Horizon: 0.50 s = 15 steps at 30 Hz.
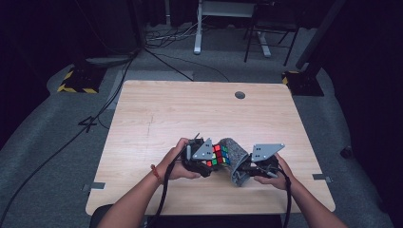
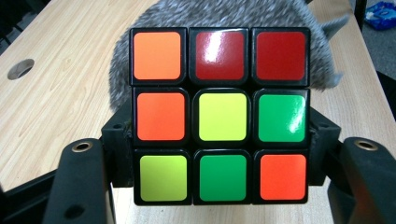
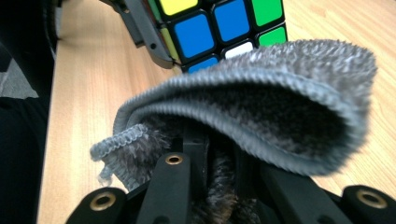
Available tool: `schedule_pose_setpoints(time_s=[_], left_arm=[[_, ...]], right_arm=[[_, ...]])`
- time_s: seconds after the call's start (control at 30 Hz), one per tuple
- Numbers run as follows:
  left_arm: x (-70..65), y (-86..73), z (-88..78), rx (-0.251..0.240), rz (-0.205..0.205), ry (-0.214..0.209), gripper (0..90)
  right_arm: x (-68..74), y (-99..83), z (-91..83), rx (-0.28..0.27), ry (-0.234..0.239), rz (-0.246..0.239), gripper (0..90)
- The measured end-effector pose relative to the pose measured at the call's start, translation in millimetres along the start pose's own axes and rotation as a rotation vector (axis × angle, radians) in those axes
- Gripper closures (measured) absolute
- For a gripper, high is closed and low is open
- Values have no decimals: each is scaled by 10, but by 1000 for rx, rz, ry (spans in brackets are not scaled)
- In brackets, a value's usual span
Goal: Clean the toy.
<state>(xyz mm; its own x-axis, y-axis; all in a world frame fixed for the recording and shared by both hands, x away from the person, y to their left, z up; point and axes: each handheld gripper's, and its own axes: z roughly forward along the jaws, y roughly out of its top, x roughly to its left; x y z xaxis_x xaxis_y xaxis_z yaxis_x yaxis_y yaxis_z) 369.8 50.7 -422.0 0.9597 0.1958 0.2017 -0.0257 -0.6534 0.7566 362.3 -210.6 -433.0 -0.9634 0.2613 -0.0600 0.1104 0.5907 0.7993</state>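
A scrambled puzzle cube (image 1: 218, 155) (image 2: 220, 115) (image 3: 219, 25) with black edges is clamped between the jaws of my left gripper (image 1: 212, 159) (image 2: 219, 154), just above the table near its front edge. A grey fluffy cloth (image 1: 236, 159) (image 2: 219, 14) (image 3: 261, 102) is pinched in my right gripper (image 1: 242, 167) (image 3: 212, 163), folded over and touching the cube's right side. In the left gripper view the cloth rises behind the cube. The right gripper view has the cube's blue and green squares just beyond the cloth's fold.
The light wooden table (image 1: 199, 114) has a round cable hole (image 1: 240, 95) near its far edge. Cables and desk legs (image 1: 197, 33) lie on the grey floor beyond. Black-and-yellow-taped stand bases (image 1: 78, 80) sit at both far corners.
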Motion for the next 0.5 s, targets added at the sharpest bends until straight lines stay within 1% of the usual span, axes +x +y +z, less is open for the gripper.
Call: schedule_pose_setpoints(time_s=[0.07,0.17,0.23,0.27,0.3,0.37,0.4,0.43,0.5], left_arm=[[1,-11,6,19,10,14,335],[14,-45,39,43,-9,20,335],[0,-52,88,48,-14,-3,335],[-23,-40,123,57,-3,-5,335],[-51,-24,165,67,7,-10,335],[-74,-12,216,76,7,-21,335],[-76,-13,240,86,14,-20,335],[-77,-22,253,87,13,-18,335],[-73,-18,271,81,5,-28,334]], right_arm=[[-4,1,-45,-12,-7,-7,796],[-25,11,-128,-55,-11,10,796],[-17,33,-157,-85,-9,12,796],[-5,47,-155,-94,-3,7,796],[10,62,-144,-100,3,-1,796],[46,92,-103,-104,12,-15,795],[60,107,-88,-102,14,-23,795],[65,117,-80,-100,6,-28,795],[56,126,-88,-132,8,-18,795]])
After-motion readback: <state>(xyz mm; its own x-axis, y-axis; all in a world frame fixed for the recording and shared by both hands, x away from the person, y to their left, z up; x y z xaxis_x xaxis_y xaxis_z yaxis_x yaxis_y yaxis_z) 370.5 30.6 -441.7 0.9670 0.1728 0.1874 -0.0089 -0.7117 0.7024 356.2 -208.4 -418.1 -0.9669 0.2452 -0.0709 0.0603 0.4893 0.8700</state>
